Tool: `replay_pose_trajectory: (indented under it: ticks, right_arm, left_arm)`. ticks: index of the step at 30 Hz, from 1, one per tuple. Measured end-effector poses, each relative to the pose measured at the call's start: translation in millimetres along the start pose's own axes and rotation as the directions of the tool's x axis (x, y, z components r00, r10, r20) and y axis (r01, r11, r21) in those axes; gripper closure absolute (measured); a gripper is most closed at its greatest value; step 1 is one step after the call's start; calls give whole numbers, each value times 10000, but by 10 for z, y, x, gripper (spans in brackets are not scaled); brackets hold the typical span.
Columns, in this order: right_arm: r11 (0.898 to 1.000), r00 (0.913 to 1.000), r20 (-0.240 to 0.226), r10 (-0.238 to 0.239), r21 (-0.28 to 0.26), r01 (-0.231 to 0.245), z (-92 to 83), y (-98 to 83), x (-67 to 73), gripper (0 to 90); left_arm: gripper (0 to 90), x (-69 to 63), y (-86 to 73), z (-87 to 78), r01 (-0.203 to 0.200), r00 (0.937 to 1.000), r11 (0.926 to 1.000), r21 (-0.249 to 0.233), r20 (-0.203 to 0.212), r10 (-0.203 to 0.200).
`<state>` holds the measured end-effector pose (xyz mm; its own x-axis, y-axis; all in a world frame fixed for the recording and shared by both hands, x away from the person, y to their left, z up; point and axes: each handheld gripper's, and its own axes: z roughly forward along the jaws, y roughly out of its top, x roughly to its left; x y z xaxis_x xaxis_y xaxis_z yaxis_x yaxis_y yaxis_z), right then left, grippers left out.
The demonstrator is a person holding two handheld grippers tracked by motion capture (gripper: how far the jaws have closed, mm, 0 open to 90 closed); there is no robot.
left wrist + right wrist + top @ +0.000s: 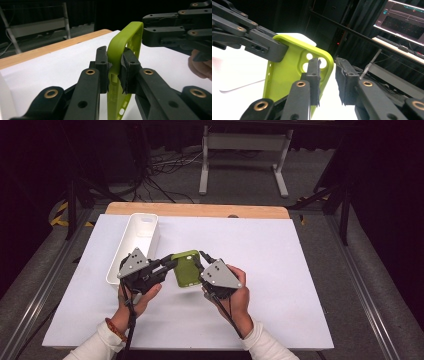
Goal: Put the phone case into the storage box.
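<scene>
Phone case (186, 268): lime green, being held up above the white worktop (280, 270) between both tongs, near the middle of the sheet
Left tongs (115, 67): clamping the case's rim, one pad pressing on each side of the edge, as seen in the left gripper view
Right tongs (328, 82): standing parted around the case's corner; left pad lying against the inner face near the camera holes, right pad staying clear of the rim with a gap showing; not pressing on it
High view: showing both hands coming in from the bottom, grey plates on top of the left tongs (162, 265) and right tongs (202, 267), case spanning the gap between them, white tray (131, 251) lying just beside the left hand (142, 292)
Left gripper view: looking along the case edge-on, case standing upright, the other tongs reaching in from the upper right
Right gripper view: showing the case's hollow inside and its round camera cut-outs, the other tongs gripping the far upper edge, a lit monitor (404, 21) glowing in the dark background
</scene>
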<state>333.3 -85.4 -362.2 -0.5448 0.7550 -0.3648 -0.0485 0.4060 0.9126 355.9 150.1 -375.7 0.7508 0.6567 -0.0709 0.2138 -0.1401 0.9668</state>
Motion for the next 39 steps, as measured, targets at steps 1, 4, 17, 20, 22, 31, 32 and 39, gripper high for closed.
replay_pose_trajectory:
  ticks: [1,4,17,20,22,31,32,39]
  right_arm:
    - [10000,9999,-103,20,-4,-20,-7,1,-6,707]
    - [9999,9997,-191,129,-12,-129,-30,-5,-23,672]
    - [9985,9942,-951,507,276,-483,-178,-204,-223,518]
    - [9989,9925,-1159,397,286,-366,-222,-269,-246,496]
    - [9992,9908,-1302,378,175,-358,-244,-286,-254,477]
    - [9996,9842,-1772,-22,266,70,-347,-438,-264,373]
    - [9994,9833,-1819,-92,298,149,-360,-455,-270,361]
    - [9985,9816,-1909,11,548,95,-461,-600,-329,306]
  left_arm:
    - [785,0,0,0,0,10000,10000,0,0,0]
    - [785,15,7,-21,-63,9999,10000,-40,-82,62]
    - [785,53,28,-89,-281,9995,9995,-131,-168,279]
    - [785,58,29,-101,-307,9994,9995,-106,-171,305]
    - [785,58,31,-111,-327,9993,9993,-177,-187,323]
    - [785,75,49,-137,-397,9991,9990,-195,-186,393]
    - [785,76,50,-139,-407,9990,9990,-203,-202,402]
    - [785,85,68,-173,-444,9988,9989,-175,-212,440]
